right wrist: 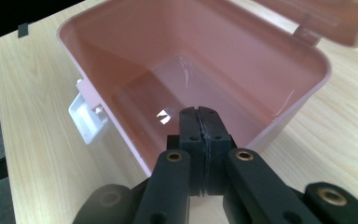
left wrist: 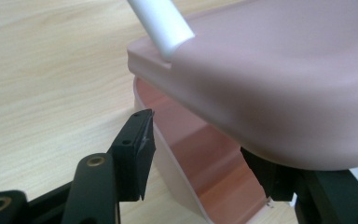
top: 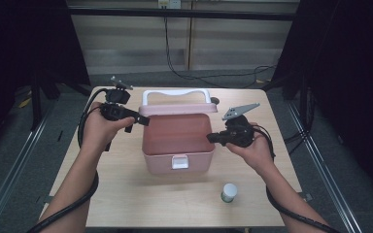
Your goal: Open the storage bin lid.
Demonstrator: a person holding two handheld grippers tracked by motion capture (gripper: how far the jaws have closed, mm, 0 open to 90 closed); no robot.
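Pink plastic lidded box [top: 177,141] has its lid pinched up by left gripper [top: 135,118]; right gripper [top: 214,138], pressed together at 3 o'clock, should next fetch the bottle [top: 229,192].

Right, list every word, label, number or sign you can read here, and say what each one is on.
No text can be read.
Pink box: no lettering on its walls, its lid or the white latch.
Small bottle: its green band may carry print, too small and blurred to read.
Two pale tags high on the back wall: too small to read.
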